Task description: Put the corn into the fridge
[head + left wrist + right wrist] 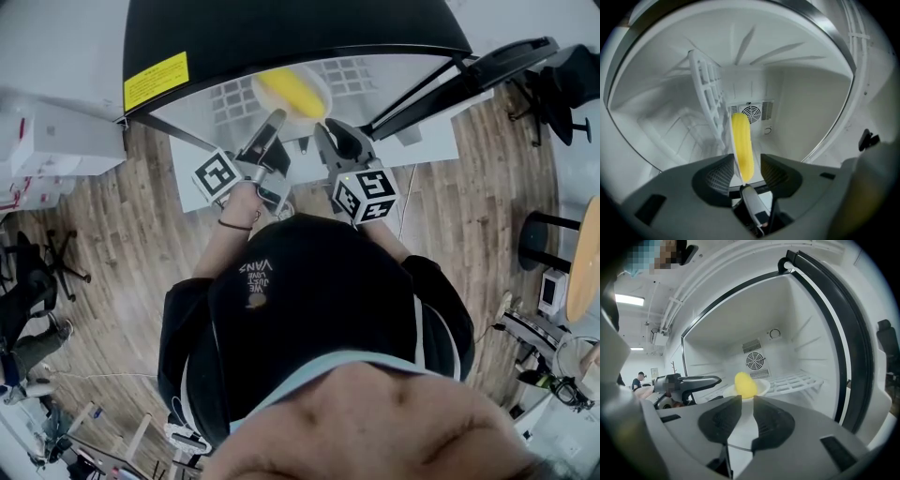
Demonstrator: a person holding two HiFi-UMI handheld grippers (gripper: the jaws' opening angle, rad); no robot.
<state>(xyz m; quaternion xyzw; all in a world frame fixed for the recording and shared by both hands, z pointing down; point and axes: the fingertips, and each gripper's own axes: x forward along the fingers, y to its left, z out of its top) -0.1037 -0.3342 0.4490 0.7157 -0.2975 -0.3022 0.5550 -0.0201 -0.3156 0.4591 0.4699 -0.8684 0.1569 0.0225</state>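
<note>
- The fridge [234,98] stands open in front of the person. From overhead, the corn [292,91] lies on a white plate [264,82] inside it, and both tools reach in from the near side.
- The left gripper [272,127] comes in at the plate's near left and the right gripper [328,136] at its near right. Only this view shows the wooden floor [122,216] and the yellow label [156,81] on the black casing.
- The left gripper's own view is rolled onto its side, so the wire shelf [705,89] runs upright. Its jaws stand wide apart. The corn and the thin edge of the plate sit in the gap, and neither pad presses on them.
- That view also looks straight at the round fan vent [751,112] on the far wall.
- The right gripper's view sits level. The corn is a yellow lump on the plate, just beyond the jaw tips and in front of the vent.
- The right gripper's jaws are only slightly apart, with nothing clamped between them.
- Only the right gripper view shows the left gripper side-on, at the left, level with the plate.
</note>
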